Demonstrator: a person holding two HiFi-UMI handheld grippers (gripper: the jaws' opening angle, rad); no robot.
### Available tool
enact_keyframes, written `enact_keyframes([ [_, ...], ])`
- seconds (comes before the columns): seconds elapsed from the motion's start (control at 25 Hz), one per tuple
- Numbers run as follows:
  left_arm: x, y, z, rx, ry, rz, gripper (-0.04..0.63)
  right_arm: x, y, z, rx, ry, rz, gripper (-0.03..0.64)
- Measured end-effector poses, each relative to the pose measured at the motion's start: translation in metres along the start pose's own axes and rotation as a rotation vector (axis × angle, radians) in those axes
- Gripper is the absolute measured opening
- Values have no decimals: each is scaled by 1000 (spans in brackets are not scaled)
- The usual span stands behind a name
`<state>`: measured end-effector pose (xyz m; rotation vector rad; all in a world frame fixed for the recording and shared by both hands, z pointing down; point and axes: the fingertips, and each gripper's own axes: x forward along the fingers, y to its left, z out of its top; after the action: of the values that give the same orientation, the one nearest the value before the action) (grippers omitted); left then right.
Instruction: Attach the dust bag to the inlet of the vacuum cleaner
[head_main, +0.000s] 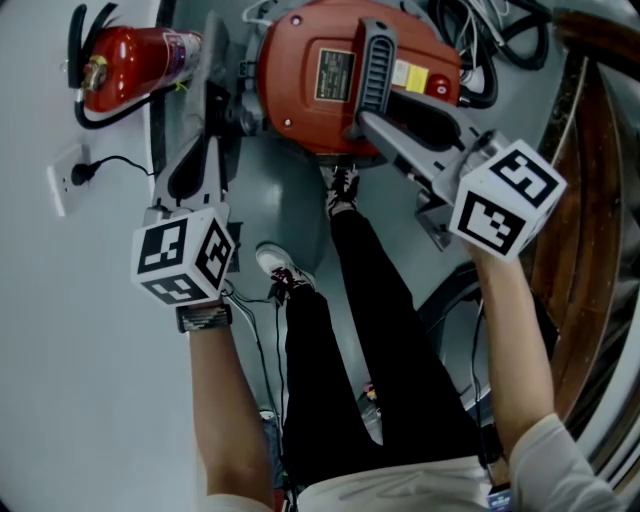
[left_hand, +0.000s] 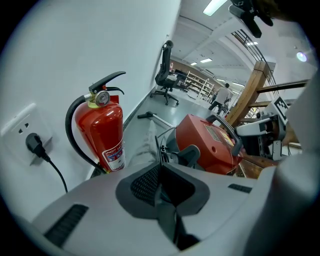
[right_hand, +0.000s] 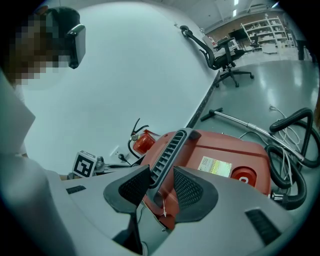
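Right tool (right_hand: 161, 184) spread wide, clamped on grey handle (right_hand: 169, 147) atop red vacuum cleaner (right_hand: 225, 150). Left tool (left_hand: 161, 169) closed, pinching edge of grey dust bag (left_hand: 145, 142), which lies on floor (left_hand: 167, 111) beside vacuum.

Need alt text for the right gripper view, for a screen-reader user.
The right gripper is closed on the grey ribbed handle on top of a red vacuum cleaner, one pad on each side. A black hose coils at the vacuum's right on the grey floor, and a red fire extinguisher stands by the white wall behind.
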<state>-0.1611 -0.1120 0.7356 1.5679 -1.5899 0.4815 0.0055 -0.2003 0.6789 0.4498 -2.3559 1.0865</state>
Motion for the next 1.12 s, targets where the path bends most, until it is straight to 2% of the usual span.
enact_keyframes([
  [0.76, 3, -10, 2, 85, 42, -98, 18, 0, 0, 0, 16, -8, 6, 152],
  [1.12, 4, -15, 1, 88, 50, -125, 21, 0, 0, 0, 16, -13, 6, 150],
])
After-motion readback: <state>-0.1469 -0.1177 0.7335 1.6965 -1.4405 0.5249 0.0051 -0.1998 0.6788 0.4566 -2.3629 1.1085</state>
